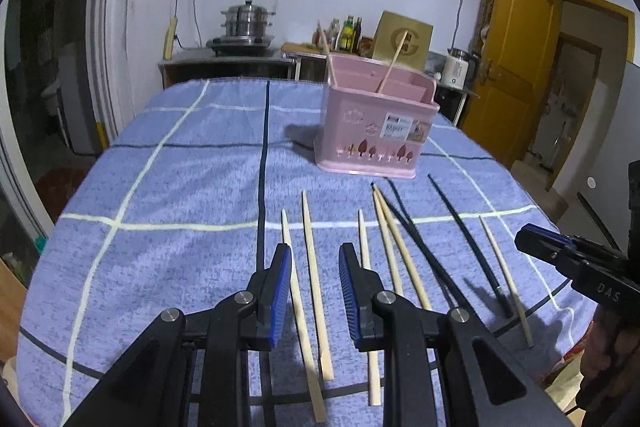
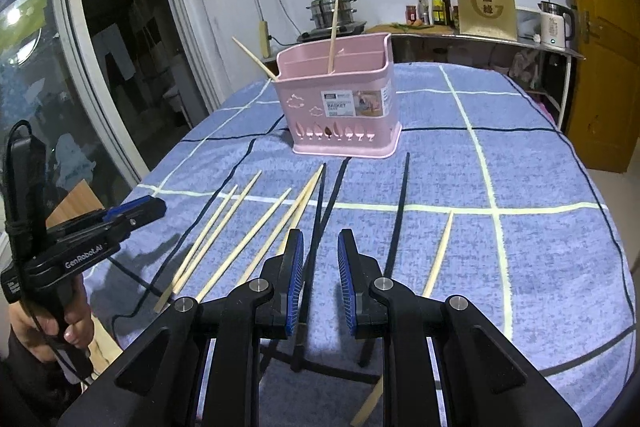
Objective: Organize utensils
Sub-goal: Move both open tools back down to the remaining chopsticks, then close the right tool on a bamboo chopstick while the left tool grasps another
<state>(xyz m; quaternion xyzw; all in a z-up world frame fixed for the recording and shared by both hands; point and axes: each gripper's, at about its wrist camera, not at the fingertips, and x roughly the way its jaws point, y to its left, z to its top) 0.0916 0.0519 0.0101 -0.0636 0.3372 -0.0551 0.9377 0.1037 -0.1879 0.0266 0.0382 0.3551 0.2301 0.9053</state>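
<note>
A pink utensil basket (image 1: 376,123) (image 2: 340,103) stands on the blue checked cloth with two pale chopsticks (image 1: 394,65) (image 2: 333,35) leaning inside it. Several pale wooden chopsticks (image 1: 316,283) (image 2: 244,247) and black chopsticks (image 1: 464,231) (image 2: 400,211) lie loose on the cloth in front of it. My left gripper (image 1: 315,259) is open and empty, low over the pale chopsticks; it also shows in the right wrist view (image 2: 132,209). My right gripper (image 2: 320,247) is open and empty over the black chopsticks; it also shows in the left wrist view (image 1: 536,239).
The table (image 1: 160,187) is covered by the cloth. Behind it a counter holds a steel steamer pot (image 1: 246,21), bottles (image 1: 348,35), a gold box (image 2: 486,7) and a kettle (image 2: 554,25). A yellow door (image 1: 516,55) is at right, a glass door (image 2: 100,47) at left.
</note>
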